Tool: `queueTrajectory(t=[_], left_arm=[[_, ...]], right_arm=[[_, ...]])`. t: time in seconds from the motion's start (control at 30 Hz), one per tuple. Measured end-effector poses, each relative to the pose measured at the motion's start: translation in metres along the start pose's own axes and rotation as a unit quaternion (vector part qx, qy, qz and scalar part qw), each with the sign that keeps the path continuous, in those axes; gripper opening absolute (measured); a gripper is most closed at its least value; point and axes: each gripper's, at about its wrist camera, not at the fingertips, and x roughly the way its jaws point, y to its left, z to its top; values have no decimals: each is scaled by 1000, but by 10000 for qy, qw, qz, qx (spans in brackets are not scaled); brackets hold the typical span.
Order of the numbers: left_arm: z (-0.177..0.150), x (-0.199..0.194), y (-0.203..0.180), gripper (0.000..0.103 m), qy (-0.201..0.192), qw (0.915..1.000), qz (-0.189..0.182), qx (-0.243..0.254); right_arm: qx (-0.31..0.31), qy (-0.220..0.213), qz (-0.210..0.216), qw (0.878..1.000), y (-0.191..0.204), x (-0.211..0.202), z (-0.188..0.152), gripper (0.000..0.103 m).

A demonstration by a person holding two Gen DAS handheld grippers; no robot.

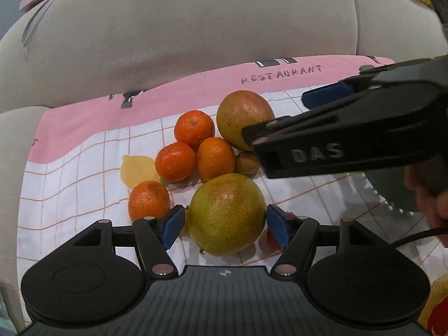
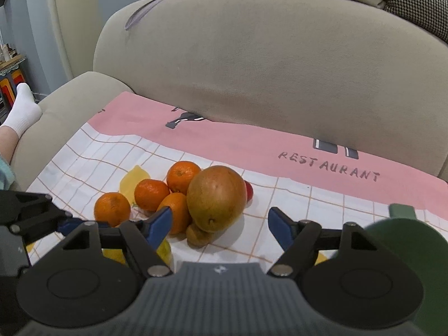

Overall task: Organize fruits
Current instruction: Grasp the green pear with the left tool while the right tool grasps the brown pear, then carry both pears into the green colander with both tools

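Fruit lies heaped on a pink-and-white checked cloth [image 1: 84,196]: several tangerines [image 1: 175,162], a small brown kiwi [image 1: 246,162] and two big yellow-green mangoes. The near mango [image 1: 226,214] rests on the cloth between the blue pads of my left gripper [image 1: 226,226], which stands open, its pads close to the mango's sides. My right gripper [image 2: 221,226] is also open. The far mango [image 2: 215,198] and the kiwi [image 2: 197,235] lie just ahead of its fingertips. In the left wrist view my right gripper [image 1: 282,113] reaches in from the right over the far mango [image 1: 243,117].
The cloth covers a beige sofa seat, with the backrest [image 2: 280,70] right behind it. A dark green container [image 2: 406,246] stands at the right. A small red fruit [image 2: 248,190] hides behind the far mango. A person's socked foot [image 2: 22,109] rests on the left armrest.
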Motion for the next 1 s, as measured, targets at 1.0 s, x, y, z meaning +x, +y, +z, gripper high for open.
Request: queueTrajectory(t=[1.0], left_arm=[[0,-5,6,75,-317,9988,-126,-342]], right_arm=[[852,101,233,9960,-15,22,14,59]])
